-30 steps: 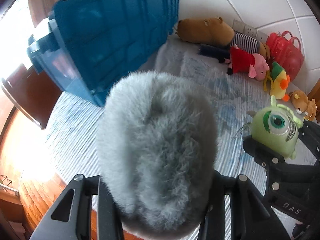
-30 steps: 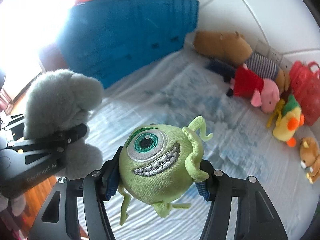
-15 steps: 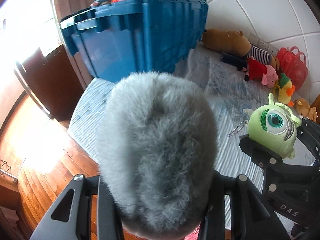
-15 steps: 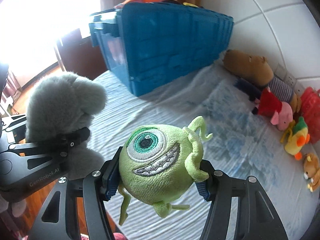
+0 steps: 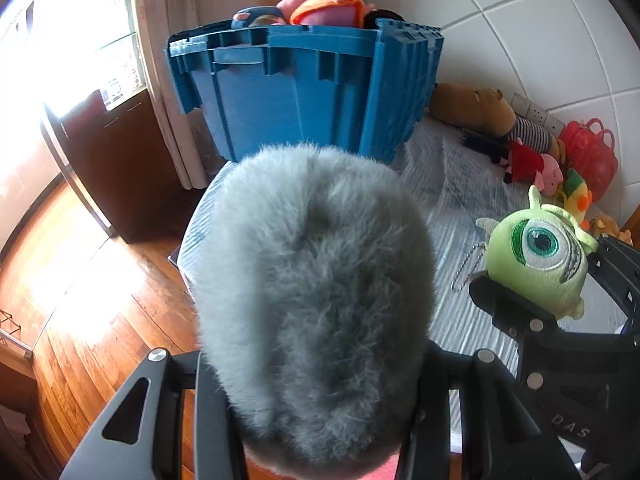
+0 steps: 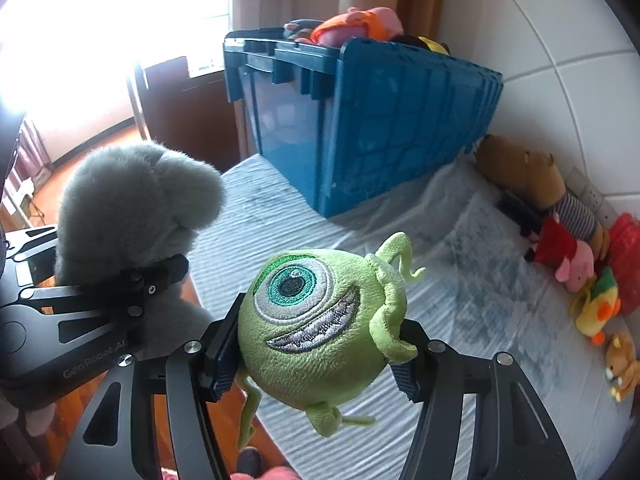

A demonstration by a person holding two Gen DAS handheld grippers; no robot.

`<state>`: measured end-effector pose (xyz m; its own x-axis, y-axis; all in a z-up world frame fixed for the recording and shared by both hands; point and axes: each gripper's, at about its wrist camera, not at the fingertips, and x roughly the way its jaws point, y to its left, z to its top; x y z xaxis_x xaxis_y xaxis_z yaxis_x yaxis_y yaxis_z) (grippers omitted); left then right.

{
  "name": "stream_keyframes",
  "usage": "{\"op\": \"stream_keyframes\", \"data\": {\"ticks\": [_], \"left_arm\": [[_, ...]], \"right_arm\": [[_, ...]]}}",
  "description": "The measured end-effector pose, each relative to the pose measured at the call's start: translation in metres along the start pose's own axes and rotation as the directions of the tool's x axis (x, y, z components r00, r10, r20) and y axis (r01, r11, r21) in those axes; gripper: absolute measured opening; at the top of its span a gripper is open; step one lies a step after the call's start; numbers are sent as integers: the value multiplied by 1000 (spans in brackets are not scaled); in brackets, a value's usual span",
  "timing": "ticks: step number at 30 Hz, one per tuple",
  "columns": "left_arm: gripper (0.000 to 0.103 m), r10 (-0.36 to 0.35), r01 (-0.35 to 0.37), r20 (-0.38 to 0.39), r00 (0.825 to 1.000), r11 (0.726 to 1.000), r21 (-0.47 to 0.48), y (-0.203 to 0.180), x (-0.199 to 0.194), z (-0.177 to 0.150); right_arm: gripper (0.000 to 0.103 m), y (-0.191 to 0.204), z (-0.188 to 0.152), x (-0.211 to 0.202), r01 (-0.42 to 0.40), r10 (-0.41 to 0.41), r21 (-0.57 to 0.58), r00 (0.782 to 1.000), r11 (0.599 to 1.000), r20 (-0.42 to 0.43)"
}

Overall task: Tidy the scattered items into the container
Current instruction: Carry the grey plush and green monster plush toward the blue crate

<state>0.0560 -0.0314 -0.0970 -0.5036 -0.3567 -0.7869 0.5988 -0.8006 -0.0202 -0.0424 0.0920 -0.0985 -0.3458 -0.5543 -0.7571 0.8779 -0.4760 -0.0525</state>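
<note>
My left gripper is shut on a fluffy grey plush toy that fills the middle of the left wrist view; it also shows in the right wrist view. My right gripper is shut on a green one-eyed monster plush, also seen in the left wrist view. Both are held above the bed. The blue plastic crate, also in the right wrist view, stands ahead at the bed's far end with plush toys piled at its top.
Along the white wall lie a brown plush in a striped shirt, a pink pig plush in red, a yellow-green duck, a small bear and a red bag. Wooden floor and a dark cabinet are left.
Both grippers have risen and tilted up with their toys still held. The crate now shows upright from a higher view, with its open top and the toys inside visible.
</note>
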Motion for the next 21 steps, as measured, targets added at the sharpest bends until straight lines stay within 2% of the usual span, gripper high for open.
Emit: {"op": "stream_keyframes", "data": {"ticks": [13, 21], "left_arm": [[40, 94, -91, 52, 994, 994, -66, 27, 8, 55], [40, 91, -87, 53, 994, 993, -74, 46, 16, 79]], "right_arm": [[62, 2, 69, 22, -78, 87, -111, 993, 991, 81], [62, 5, 105, 28, -87, 105, -155, 988, 984, 111]]}}
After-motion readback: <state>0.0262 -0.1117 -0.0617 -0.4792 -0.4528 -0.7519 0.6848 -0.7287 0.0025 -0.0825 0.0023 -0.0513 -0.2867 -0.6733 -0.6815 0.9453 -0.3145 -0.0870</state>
